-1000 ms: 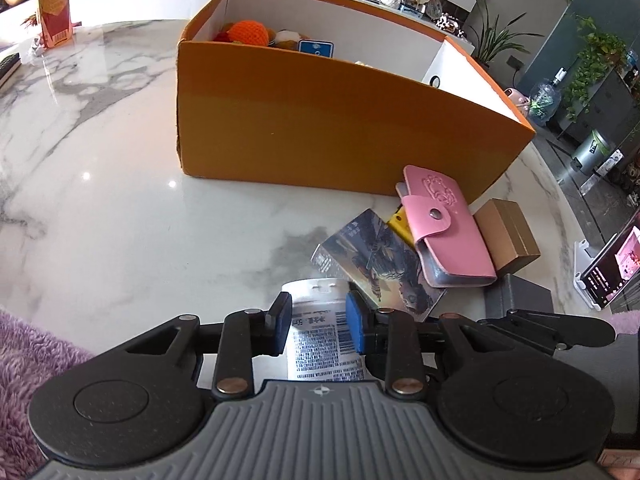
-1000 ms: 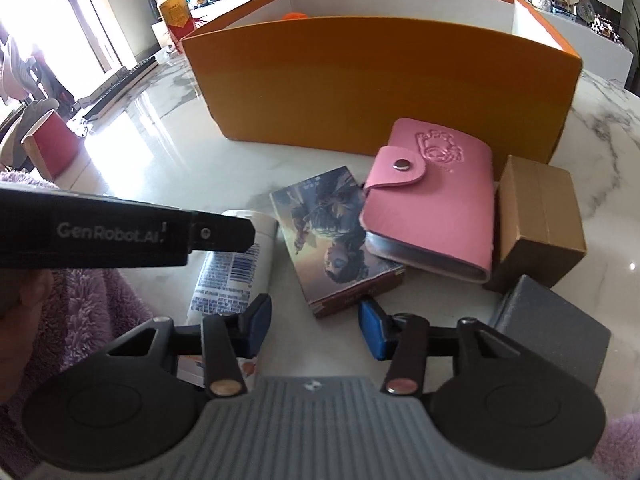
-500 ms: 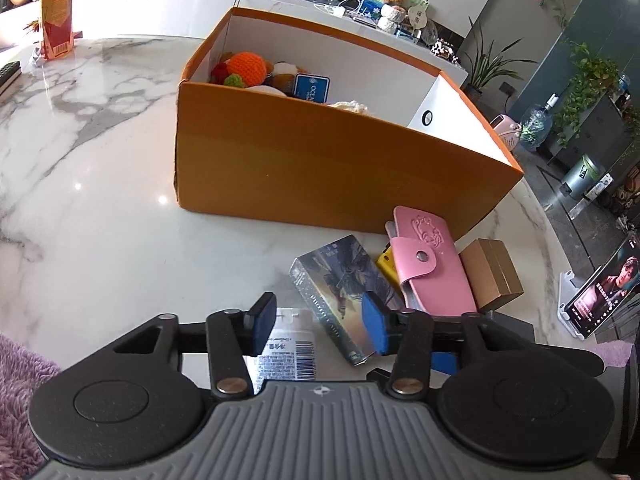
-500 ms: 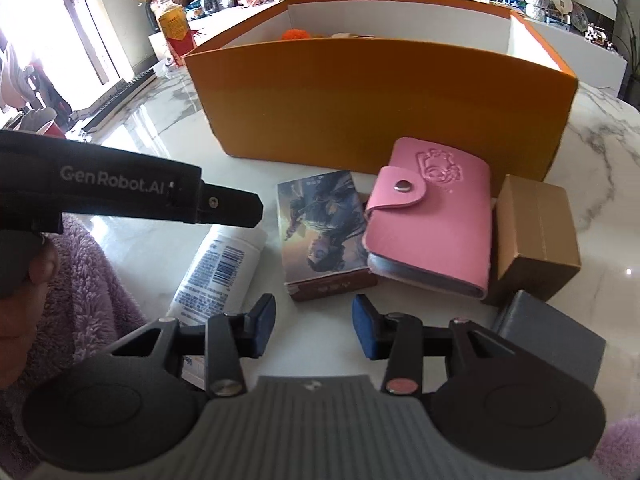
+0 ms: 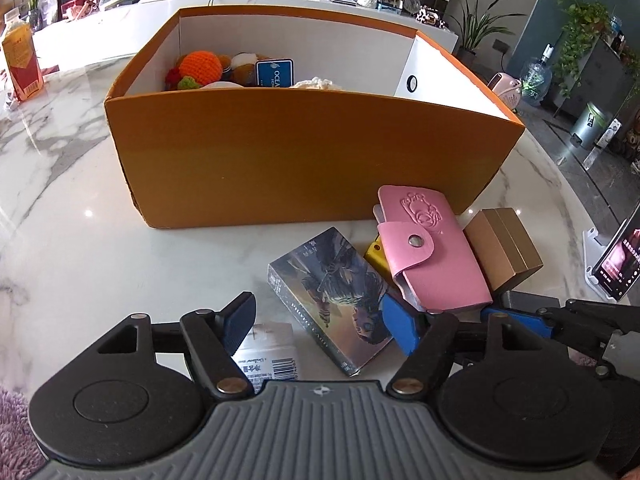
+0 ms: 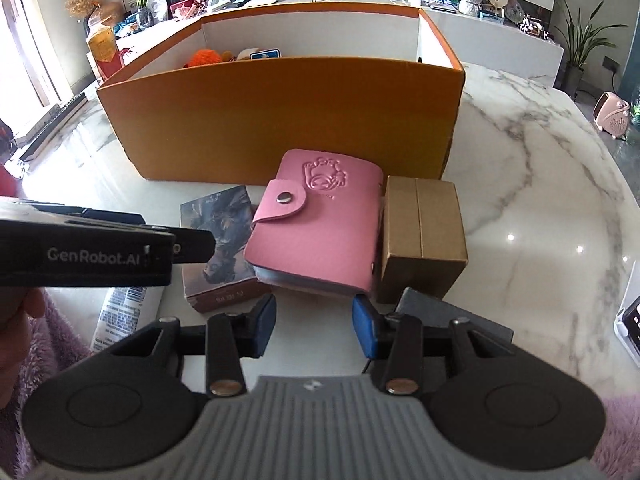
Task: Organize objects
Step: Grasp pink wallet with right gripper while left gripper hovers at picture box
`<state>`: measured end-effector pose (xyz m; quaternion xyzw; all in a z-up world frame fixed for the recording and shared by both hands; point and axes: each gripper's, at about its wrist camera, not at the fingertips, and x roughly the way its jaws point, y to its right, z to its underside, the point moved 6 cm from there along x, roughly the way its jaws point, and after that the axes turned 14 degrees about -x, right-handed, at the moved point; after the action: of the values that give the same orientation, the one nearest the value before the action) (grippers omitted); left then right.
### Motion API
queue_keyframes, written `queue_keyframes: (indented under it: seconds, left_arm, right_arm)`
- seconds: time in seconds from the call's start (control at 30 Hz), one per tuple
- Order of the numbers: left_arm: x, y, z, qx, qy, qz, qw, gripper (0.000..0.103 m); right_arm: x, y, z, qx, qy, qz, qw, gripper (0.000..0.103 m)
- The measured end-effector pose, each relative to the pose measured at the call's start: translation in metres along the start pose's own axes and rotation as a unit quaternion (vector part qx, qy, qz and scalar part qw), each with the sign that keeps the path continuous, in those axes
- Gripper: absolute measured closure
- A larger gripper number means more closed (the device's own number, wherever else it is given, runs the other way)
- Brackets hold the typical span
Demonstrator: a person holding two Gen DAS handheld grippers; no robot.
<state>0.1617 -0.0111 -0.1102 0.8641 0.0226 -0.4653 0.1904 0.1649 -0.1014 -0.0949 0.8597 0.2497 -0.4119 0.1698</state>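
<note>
Left tool (image 5: 320, 322) spread wide, jaws just opened, nothing gripped; white tube (image 5: 268, 354) lies on the bench (image 5: 80, 220) below it. Right tool (image 6: 314, 324) part open, empty, before the pink wallet (image 6: 316, 224). Wallet leans on the card box (image 5: 332, 292) and brown box (image 6: 422, 236), so could slide off or drag both along if pinched off-centre. Something yellow (image 5: 376, 254) underneath, probably trapped. Orange box (image 5: 300, 152) close behind: rim easily clipped on lifting.

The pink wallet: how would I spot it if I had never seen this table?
Find the big orange box on the marble table. Just in front of it lies the pink wallet, between a picture-covered box and a plain brown carton. Only it is pink, with a snap flap.
</note>
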Motion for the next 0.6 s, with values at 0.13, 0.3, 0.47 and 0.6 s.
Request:
queue_keyframes:
  seconds: [0.13, 0.3, 0.47, 0.6]
  left_arm:
    - [0.009, 0.004, -0.005, -0.028, -0.019, 0.006, 0.9994, 0.021]
    - [0.025, 0.006, -0.01, -0.041, -0.04, -0.016, 0.9982, 0.022]
    - [0.038, 0.007, -0.012, -0.062, -0.049, -0.022, 0.9966, 0.018]
    - [0.043, 0.009, -0.012, -0.052, -0.052, -0.033, 0.9968, 0.016]
  right_arm:
    - [0.003, -0.001, -0.002, -0.006, 0.001, 0.0, 1.0, 0.058]
    - [0.011, -0.003, -0.002, -0.01, -0.009, -0.001, 1.0, 0.061]
    - [0.017, 0.0, 0.001, -0.001, -0.02, -0.005, 1.0, 0.068]
    - [0.016, 0.0, 0.001, 0.001, -0.021, -0.008, 1.0, 0.068]
